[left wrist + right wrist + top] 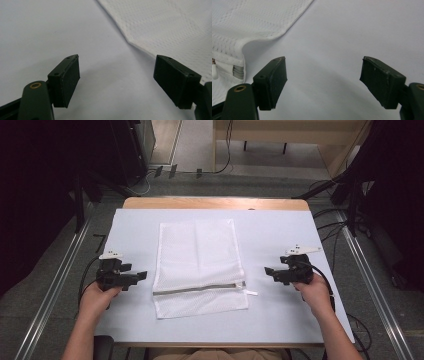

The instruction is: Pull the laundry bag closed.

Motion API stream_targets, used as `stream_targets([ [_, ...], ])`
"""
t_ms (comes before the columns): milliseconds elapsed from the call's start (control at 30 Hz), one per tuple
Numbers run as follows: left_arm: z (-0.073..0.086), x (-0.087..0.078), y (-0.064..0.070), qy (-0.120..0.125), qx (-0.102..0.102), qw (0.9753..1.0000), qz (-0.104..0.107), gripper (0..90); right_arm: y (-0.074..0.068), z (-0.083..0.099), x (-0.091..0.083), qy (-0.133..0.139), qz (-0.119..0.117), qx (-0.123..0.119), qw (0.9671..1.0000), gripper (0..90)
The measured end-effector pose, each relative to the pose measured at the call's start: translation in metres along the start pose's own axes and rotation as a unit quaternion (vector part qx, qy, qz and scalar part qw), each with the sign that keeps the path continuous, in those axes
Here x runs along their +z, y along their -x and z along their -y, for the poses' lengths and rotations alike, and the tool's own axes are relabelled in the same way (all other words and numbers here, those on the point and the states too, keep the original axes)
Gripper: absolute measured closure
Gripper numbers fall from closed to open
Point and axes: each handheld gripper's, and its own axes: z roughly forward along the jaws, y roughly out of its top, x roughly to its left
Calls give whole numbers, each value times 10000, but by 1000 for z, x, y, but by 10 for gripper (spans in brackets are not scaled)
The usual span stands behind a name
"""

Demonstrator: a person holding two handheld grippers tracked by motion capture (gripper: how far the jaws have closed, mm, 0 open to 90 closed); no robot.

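Mesh laundry bag (197, 265), white and flat, lies in the middle of your worktop (280, 315) on the pale sheet that covers it. Its grey zipper (199, 289) runs across the lower part of the bag and looks closed, with the white pull tab (251, 292) sticking out past the bag's right edge. Whether anything is inside the bag you cannot tell; it lies flat, with only faint fold creases.

From above you get the whole bag and both of your hands. Your left hand-held gripper view gives the weave of the mesh (175, 27) up close and one corner of the bag just ahead of the jaws. Your right hand-held gripper view shows the curled right edge of the bag (249, 27), the end of the zipper tape and the small white pull (214, 71).

Your left hand-held gripper (142, 276) sits just left of the bag, jaws pointing right toward it, spread apart and holding nothing. Your right hand-held gripper (268, 271) sits right of the bag, jaws pointing left, also spread apart and holding nothing. Both forearms come in from the near edge, and each hand grips its tool low over the sheet, level with the zipper.
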Motion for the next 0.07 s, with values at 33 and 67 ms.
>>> stream_targets([
  [33,0,1,-1,-17,12,10000,-70,214,0,0,1,-36,-11,-12,10000,222],
  [67,0,1,-1,-17,12,10000,-70,213,0,0,1,-36,-11,-12,10000,222],
])
